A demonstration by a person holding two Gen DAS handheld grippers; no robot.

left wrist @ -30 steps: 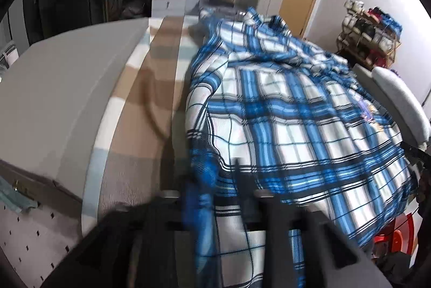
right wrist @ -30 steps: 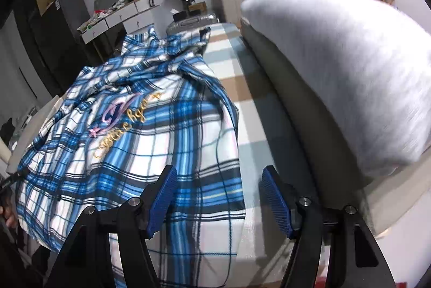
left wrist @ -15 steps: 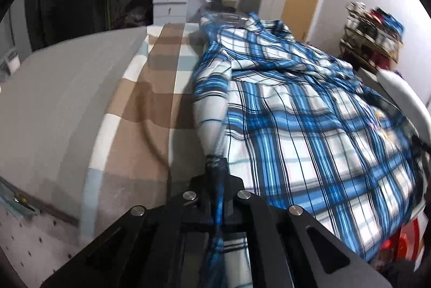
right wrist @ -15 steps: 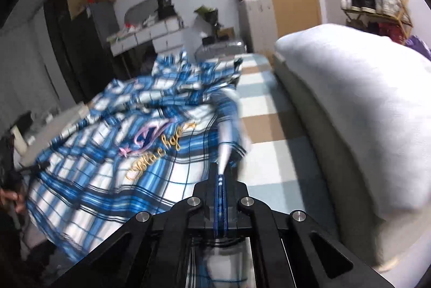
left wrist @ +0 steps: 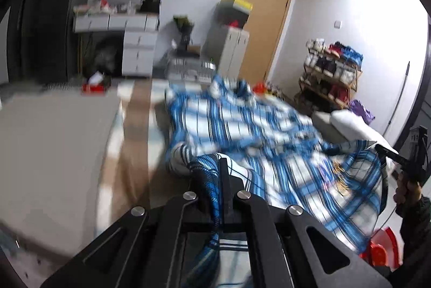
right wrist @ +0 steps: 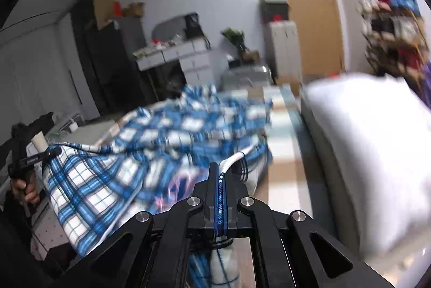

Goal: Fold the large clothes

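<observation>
Left gripper (left wrist: 218,166) pinching plaid shirt (left wrist: 242,131) hem; right gripper (right wrist: 215,172) clamping opposite hem; shirt sagging between, trailing ahead.

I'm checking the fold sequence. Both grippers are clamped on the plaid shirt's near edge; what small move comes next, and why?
Probably carry both corners forward toward the collar end. The left gripper and right gripper each pinch the plaid shirt, whose near edge is off the bed while the rest lies spread.
</observation>
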